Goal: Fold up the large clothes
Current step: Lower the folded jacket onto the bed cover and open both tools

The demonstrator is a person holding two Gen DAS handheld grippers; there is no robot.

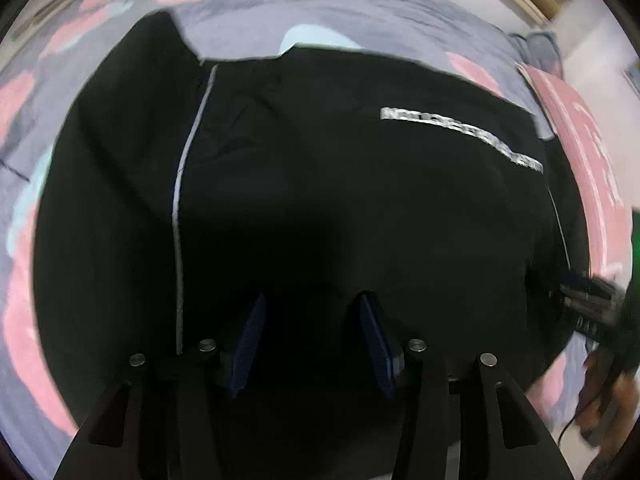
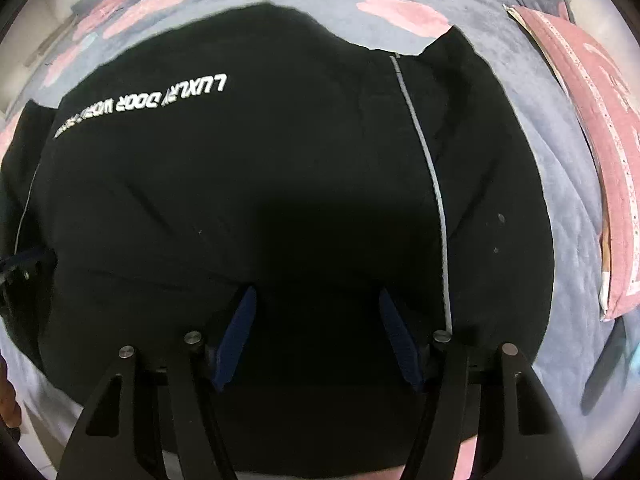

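A large black garment (image 1: 320, 184) with white lettering and thin grey piping lies spread flat on a bed. It fills most of both wrist views, and the same black garment (image 2: 248, 184) shows its lettering upside down in the right wrist view. My left gripper (image 1: 310, 304) hangs over its near part, pointing steeply down, jaws apart, nothing between the blue pads (image 1: 250, 340). My right gripper (image 2: 316, 300) stands the same way over the cloth beside the grey piping (image 2: 434, 200), jaws apart and empty. The other gripper (image 1: 592, 304) shows at the right edge of the left wrist view.
The bed cover (image 2: 560, 184) is grey-blue with pink and pale blue patches. A pink pillow (image 2: 600, 128) lies along the right side, and the same pink pillow (image 1: 588, 152) appears in the left wrist view. A hand (image 1: 612, 408) shows at the lower right.
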